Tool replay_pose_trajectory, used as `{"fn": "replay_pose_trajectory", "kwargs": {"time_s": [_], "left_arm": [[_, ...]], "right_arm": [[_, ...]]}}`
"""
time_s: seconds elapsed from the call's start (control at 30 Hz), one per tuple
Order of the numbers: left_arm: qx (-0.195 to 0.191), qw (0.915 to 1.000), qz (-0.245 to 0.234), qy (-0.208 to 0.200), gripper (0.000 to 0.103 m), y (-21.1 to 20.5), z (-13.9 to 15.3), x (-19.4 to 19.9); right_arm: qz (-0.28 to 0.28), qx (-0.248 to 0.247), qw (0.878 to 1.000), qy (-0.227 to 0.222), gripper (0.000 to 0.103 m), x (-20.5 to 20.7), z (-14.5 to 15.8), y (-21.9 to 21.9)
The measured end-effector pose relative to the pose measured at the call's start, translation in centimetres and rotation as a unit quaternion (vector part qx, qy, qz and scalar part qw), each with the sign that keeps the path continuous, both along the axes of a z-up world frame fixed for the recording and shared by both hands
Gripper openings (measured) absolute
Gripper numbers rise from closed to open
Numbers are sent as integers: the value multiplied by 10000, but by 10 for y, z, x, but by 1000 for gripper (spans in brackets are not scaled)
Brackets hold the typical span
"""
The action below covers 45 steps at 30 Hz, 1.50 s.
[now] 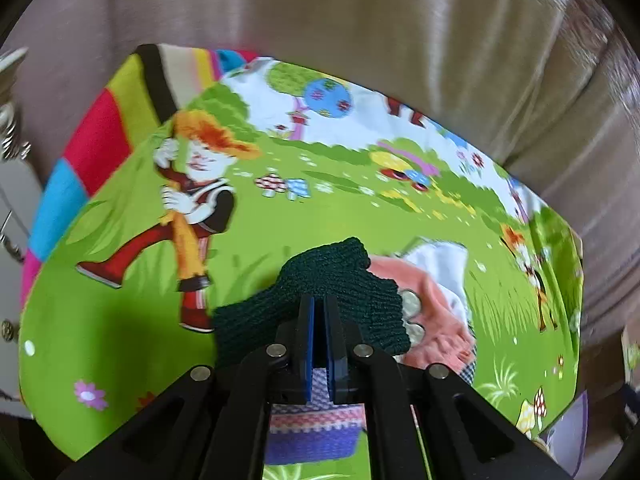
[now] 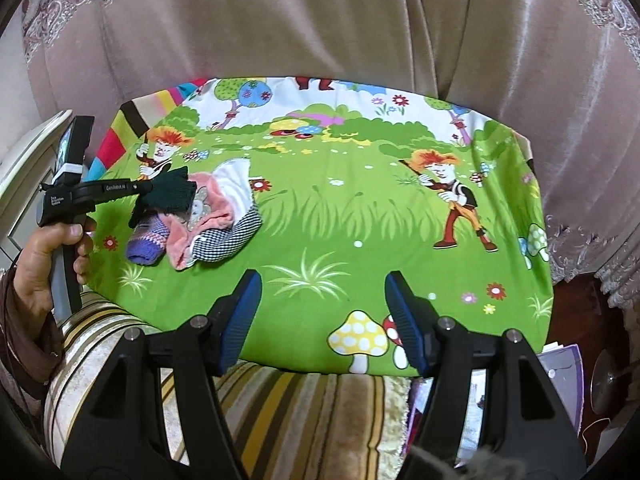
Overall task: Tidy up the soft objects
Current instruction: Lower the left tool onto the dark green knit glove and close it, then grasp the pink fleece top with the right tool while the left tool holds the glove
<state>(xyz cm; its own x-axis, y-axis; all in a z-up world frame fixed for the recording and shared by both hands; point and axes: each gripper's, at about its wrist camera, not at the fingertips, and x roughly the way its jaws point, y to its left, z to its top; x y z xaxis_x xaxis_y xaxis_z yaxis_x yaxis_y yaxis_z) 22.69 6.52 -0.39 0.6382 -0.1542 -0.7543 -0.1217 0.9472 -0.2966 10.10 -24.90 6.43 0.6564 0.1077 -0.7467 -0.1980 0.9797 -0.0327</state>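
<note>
Dark-green knit [image 1: 320, 280] pinched between left gripper [image 1: 319, 312] fingers.

A cartoon-printed green cloth [image 2: 320, 220] lies before beige curtains [image 2: 280, 20], beside a striped cushion [image 2: 300, 408].

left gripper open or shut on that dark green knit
Shut on it: the left gripper has its blue pads nearly together on the dark green knit piece, held above the pile.

The left tool [image 1: 319, 312] has its jaws pressed together on dark green knit fabric [image 1: 320, 276], gripped by the left hand [image 2: 44, 256]. The right tool [image 2: 322, 312] hangs with jaws spread wide, holding nothing.
</note>
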Motion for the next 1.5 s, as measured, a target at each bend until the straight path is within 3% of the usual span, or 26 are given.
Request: {"fn": "replay_pose_trajectory", "kwargs": {"time_s": [0.2,0.3,0.37,0.43,0.47,0.53,0.6,0.7,0.73,0.77,1.0,1.3,1.33,1.4,1.43,1.5], "left_arm": [[-257,9988,223,353,10,17,-15,-6],[-370,9972,369,529,32,22,-26,-6],[-585,9963,386,487,52,26,-28,-4],[-700,9960,361,416,66,26,-28,-2],[-702,9961,338,415,67,25,-30,1],[-527,9970,304,484,67,21,-34,5],[-344,9972,175,636,60,16,-41,10],[-199,9976,149,640,35,17,-46,9],[-226,9976,179,623,16,20,-44,7],[-228,9978,205,587,12,23,-42,5],[-658,9955,666,130,11,55,-24,-21],[-767,9926,929,-127,10,71,-15,-28],[-786,9925,927,-128,10,71,-16,-29],[-811,9922,942,-132,10,73,-17,-30],[-825,9919,955,-140,10,74,-17,-30],[-852,9913,993,-174,10,76,-17,-32]], "right_arm": [[266,15,9996,102,68,7,-6,20],[465,58,9987,197,68,15,-11,35],[657,43,9975,241,68,21,-14,48],[864,16,9959,254,68,25,-17,61],[957,10,9950,271,68,27,-19,67],[1152,-42,9927,342,68,34,-24,83],[1361,-100,9899,388,68,40,-30,99],[1615,-142,9855,490,68,51,-40,122],[1687,-124,9842,522,68,54,-43,129],[1756,-111,9828,566,68,58,-47,136],[2144,-119,9727,876,68,87,-83,179],[2138,-125,9714,1021,68,123,-112,211],[2138,-117,9713,1033,65,126,-114,213],[2118,-176,9710,1092,44,133,-122,217],[2087,-120,9707,1184,24,137,-126,217],[1981,78,9722,1243,16,140,-126,212]]}}
